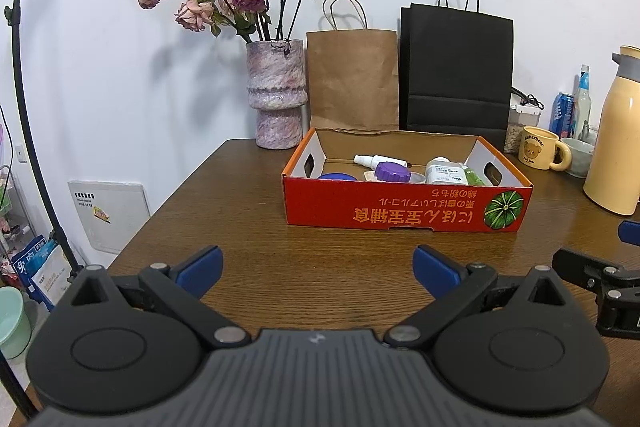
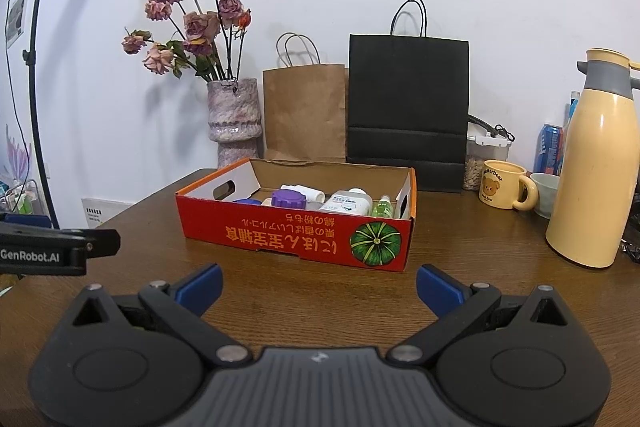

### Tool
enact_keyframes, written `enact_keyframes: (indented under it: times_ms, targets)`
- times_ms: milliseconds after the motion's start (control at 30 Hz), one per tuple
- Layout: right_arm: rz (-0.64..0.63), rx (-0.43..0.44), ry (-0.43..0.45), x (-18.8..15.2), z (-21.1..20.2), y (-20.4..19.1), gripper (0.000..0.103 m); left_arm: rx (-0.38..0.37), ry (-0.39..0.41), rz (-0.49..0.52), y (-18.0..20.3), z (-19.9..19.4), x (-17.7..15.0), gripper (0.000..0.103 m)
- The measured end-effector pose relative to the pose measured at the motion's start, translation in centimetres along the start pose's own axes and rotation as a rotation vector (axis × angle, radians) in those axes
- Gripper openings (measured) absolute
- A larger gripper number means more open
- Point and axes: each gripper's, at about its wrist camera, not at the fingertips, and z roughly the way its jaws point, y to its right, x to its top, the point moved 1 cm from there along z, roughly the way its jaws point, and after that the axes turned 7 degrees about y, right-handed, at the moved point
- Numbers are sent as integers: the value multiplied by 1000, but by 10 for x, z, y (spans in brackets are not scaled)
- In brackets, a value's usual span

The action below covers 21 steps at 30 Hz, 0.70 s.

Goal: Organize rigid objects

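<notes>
A red cardboard box (image 1: 404, 205) (image 2: 296, 239) stands on the wooden table (image 1: 312, 255). Inside lie a purple-capped jar (image 1: 392, 171) (image 2: 289, 199), a white spray bottle (image 1: 378, 160), a white labelled bottle (image 1: 444, 171) (image 2: 347, 202), a small green bottle (image 2: 382, 207) and a blue lid (image 1: 338, 176). My left gripper (image 1: 318, 269) is open and empty, hovering over the table in front of the box. My right gripper (image 2: 319, 287) is open and empty, also in front of the box. The right gripper shows at the left wrist view's right edge (image 1: 592, 275).
A pink vase (image 1: 276, 95) with dried roses, a brown paper bag (image 1: 352, 79) and a black paper bag (image 1: 456, 71) stand behind the box. At the right are a yellow bear mug (image 2: 504, 185), a cream thermos (image 2: 596, 163), a can and a bowl. A light stand rises at the left.
</notes>
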Motion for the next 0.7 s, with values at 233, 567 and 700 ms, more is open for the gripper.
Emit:
enact_keyframes:
  times_ms: [233,567,700]
  targets:
    - [-1,-1,-1,0,0,0,103,-1,0,0,0,0,0,103]
    - [-1,0,-3,-1,0,-1,103,-6,-3,1,0,0,-1,103]
    - [-2,-1,-3,-1,1,-2,103,-19,-1,1,-1,-1,-1,103]
